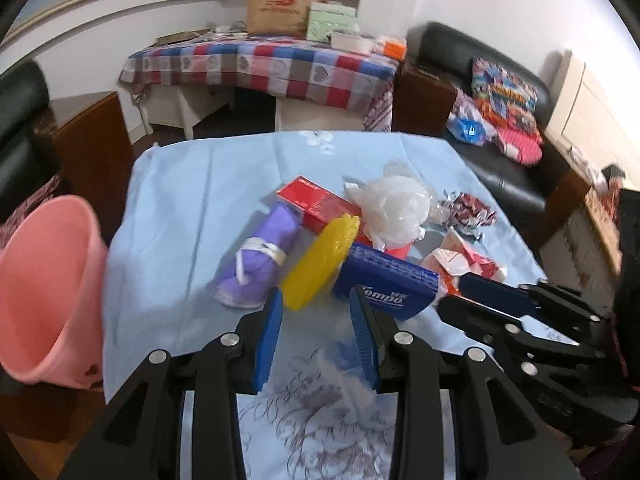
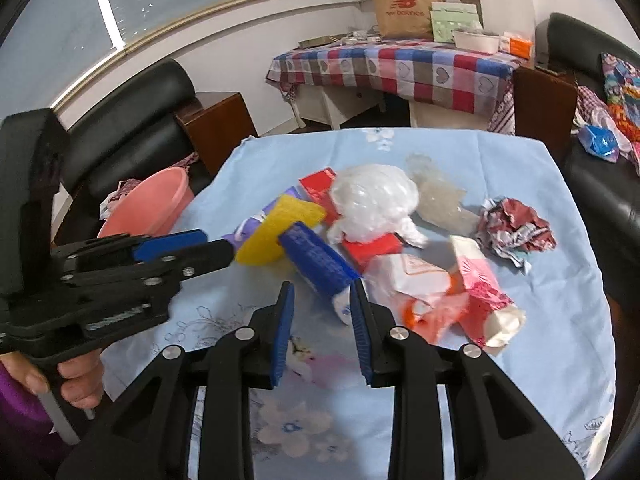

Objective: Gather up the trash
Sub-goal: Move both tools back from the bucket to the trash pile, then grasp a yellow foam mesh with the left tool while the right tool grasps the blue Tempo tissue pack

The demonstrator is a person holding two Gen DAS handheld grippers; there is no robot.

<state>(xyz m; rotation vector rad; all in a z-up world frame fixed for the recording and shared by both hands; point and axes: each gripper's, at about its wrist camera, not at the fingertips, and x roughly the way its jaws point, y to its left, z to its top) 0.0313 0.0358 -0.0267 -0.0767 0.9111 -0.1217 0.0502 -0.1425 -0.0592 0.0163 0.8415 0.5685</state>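
A: L→R on desk [image 1: 172, 184] w/ blue cloth?
B: Pink bin [image 1: 48, 288] off left edge; purple bundle [image 1: 256, 264]; yellow sponge [image 1: 320, 260] tilted, leaning on blue tissue pack [image 1: 384, 280]; red box [image 1: 320, 204]; white plastic bag [image 1: 394, 204] on top; crumpled wrappers [image 1: 468, 208] at right.
A: Grippers?
B: Left gripper [image 1: 316, 320] spread, empty, just short of sponge. Right gripper [image 2: 322, 312] spread, tips flanking the tissue pack's near end; contact unclear.

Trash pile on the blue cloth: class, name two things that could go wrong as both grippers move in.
The yellow sponge leans on the blue tissue pack; lifting either may topple the other. The pink bin sits beyond the table edge, so carried trash could drop short.
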